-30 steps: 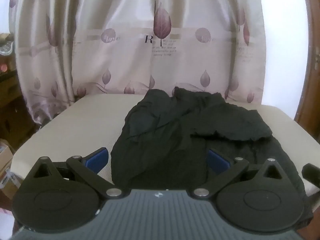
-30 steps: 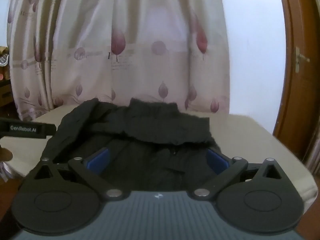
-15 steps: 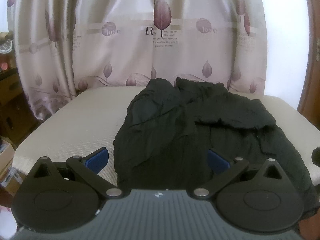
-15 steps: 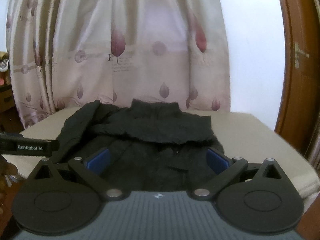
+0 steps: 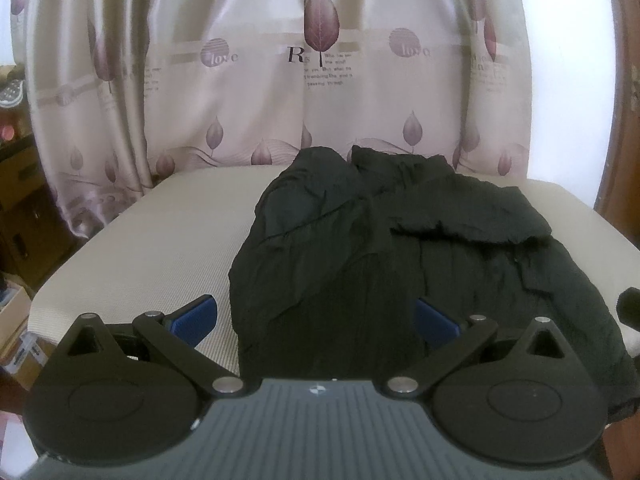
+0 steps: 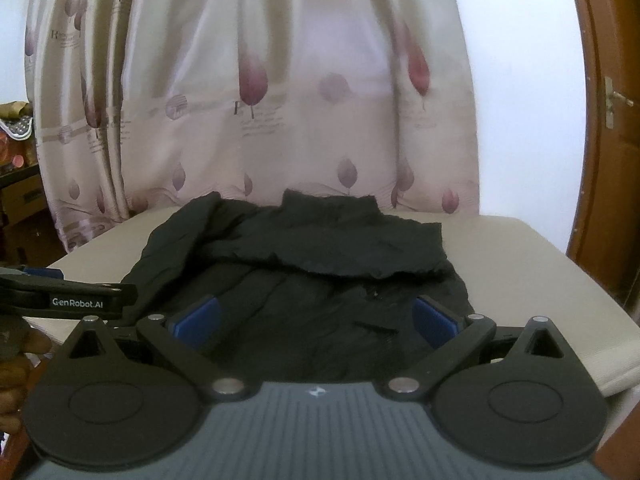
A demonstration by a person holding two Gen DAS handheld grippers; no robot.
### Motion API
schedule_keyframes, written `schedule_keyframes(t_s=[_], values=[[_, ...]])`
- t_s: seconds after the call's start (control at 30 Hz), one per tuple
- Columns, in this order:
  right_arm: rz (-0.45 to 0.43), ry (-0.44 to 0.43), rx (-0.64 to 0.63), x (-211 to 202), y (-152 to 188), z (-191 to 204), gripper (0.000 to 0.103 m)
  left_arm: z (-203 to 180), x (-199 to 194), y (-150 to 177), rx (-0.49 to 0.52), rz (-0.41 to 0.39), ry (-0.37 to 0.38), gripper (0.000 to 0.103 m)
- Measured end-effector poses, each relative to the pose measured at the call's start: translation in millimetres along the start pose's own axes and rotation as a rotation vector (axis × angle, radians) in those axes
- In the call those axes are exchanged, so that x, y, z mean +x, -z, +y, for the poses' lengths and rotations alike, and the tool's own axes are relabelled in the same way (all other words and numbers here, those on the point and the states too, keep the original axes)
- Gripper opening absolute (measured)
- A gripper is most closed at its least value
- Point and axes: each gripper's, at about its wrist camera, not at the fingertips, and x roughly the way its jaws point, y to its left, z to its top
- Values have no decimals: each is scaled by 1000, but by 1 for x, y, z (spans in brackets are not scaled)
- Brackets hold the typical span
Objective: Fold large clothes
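Lying crumpled on a beige tabletop (image 5: 132, 248), a large black garment (image 5: 360, 248) waited between two hand-held tools. It covered the middle and right part of the surface, reaching from near the far edge, by the curtain, to the near edge, where its hem ran under both devices. One fold of cloth was turned back across its upper part, leaving a ragged ridge, and the fabric draped toward the right edge in the left wrist view. The left portion of the tabletop lay bare.

The left gripper (image 5: 316, 316) hovered at the near edge with its blue-padded fingers (image 5: 192, 316) spread wide, released and grasping nothing; the left pad stood over bare tabletop, just beside the garment's left border, and the right pad over the dark cloth. The right gripper (image 6: 316, 316) was likewise released, its blue pads (image 6: 434, 318) parted above the garment's near portion, whether touching the cloth could not be told.

From the right wrist view, the left tool appeared at the left margin as a black bar marked GenRobot.AI, with a person's hand (image 6: 16, 364) partly visible beneath it. A leaf-printed curtain (image 5: 280, 80) hung behind the far edge, and a brown wooden door (image 6: 608, 120) with a metal handle stood at the right.
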Motion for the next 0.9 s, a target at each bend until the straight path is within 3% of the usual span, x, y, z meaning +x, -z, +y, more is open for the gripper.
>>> schedule_keyframes(t_s=[0.9], values=[[8, -32, 6, -7, -2, 4, 103, 2, -11, 8, 12, 10, -1, 103]])
